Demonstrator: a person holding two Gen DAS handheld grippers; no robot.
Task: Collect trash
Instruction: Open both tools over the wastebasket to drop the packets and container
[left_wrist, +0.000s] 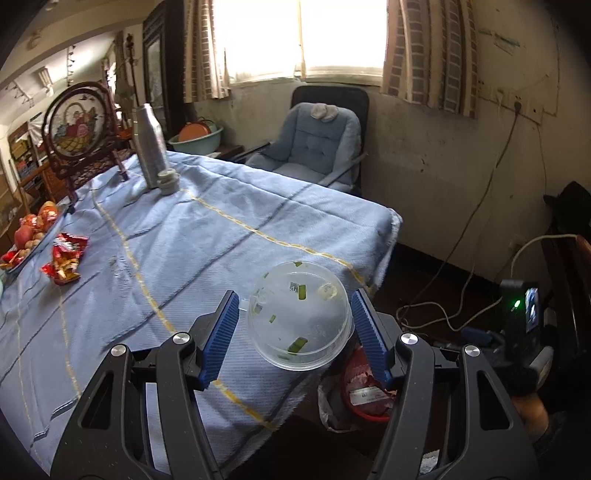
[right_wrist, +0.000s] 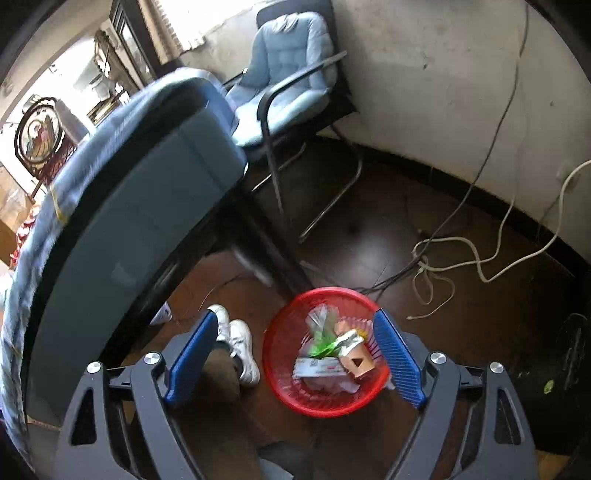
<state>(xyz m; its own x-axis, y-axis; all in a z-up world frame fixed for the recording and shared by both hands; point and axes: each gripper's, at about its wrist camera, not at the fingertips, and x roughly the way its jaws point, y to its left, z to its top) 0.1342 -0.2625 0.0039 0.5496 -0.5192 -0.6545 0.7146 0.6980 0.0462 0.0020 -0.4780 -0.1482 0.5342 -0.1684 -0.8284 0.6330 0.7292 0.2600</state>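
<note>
A clear plastic bowl (left_wrist: 300, 314) with green food scraps stuck inside sits between the fingers of my left gripper (left_wrist: 295, 332), over the table's near edge. The jaws are wide and I see gaps on both sides, so it is open. Below it a red mesh trash basket (left_wrist: 364, 400) shows partly. In the right wrist view the red trash basket (right_wrist: 323, 350) stands on the dark floor and holds several wrappers and papers. My right gripper (right_wrist: 295, 354) is open and empty above it. Red snack wrappers (left_wrist: 66, 258) lie on the table at left.
The table has a blue cloth (left_wrist: 207, 236). On it stand a metal bottle (left_wrist: 149, 146), a tape roll (left_wrist: 168, 181), a framed embroidery (left_wrist: 77, 125) and a fruit plate (left_wrist: 29, 236). A blue padded chair (right_wrist: 284, 74) and loose cables (right_wrist: 461, 258) are nearby. White shoes (right_wrist: 240, 343) are beside the basket.
</note>
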